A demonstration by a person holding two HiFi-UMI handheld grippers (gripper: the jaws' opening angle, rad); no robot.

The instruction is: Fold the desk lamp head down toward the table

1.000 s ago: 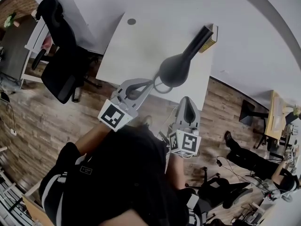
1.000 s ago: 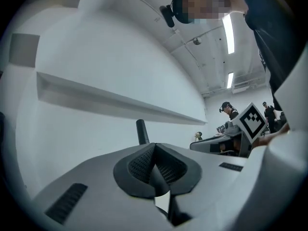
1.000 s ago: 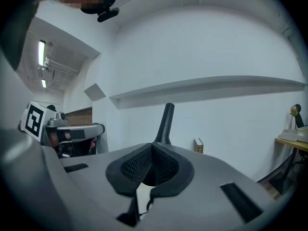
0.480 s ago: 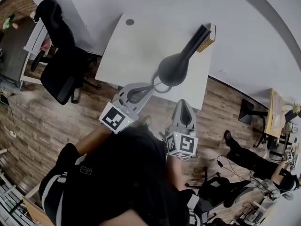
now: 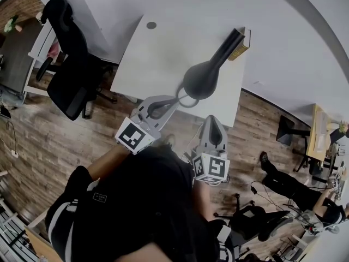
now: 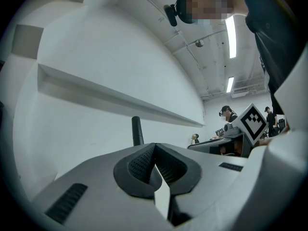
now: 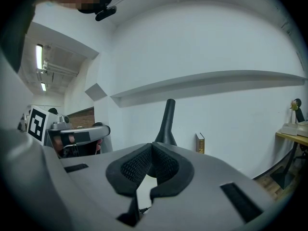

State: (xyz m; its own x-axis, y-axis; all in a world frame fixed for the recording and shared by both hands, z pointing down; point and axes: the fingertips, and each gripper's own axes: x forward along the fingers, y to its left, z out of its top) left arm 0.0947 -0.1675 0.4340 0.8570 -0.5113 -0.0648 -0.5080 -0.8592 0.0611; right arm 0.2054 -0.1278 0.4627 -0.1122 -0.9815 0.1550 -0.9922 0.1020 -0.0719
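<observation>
Two grippers meet at the picture's centre, each with its jaws pressed together on nothing: the left gripper (image 5: 175, 99), and the right gripper (image 5: 214, 119) lower right. Just above them, the black desk lamp (image 5: 203, 79) stands on the white table (image 5: 158, 53), its neck slanting upper right.

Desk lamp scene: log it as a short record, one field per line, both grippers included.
Desk lamp: black, upright on the white table, flared end low, narrow stem up
Left gripper: shut, empty, tips close beside the lamp's low end; contact cannot be told
Right gripper: shut, empty, at the table's near edge, apart from the lamp
Book: upright at the table's far edge, by the wall
Office chair: black, on the floor left of the table
</observation>
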